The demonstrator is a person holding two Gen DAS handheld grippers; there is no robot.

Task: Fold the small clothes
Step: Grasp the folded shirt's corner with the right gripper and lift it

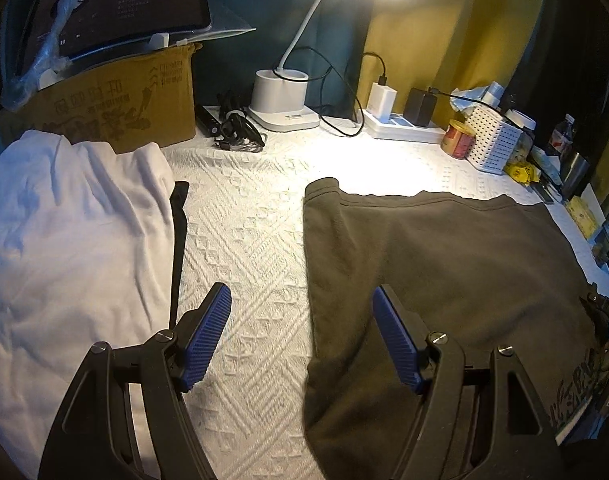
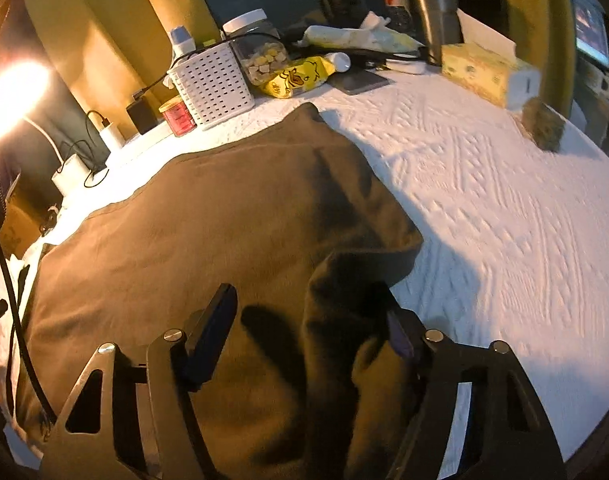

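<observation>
Left gripper [image 1: 302,306] jaws apart over white textured cloth [image 1: 248,248], empty. Right gripper [image 2: 310,312] jaws apart, raised fold of olive-brown shirt [image 2: 208,216] between them, grip unclear.

Upside-down Chinese print on cardboard box [image 1: 116,100], unreadable; graphic lettering on olive shirt [image 1: 576,384], illegible

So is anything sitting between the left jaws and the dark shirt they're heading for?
Nothing visible. The left gripper stands open above bare white bedcover, right at the olive shirt edge. The white garment lies off to the other side.
</observation>
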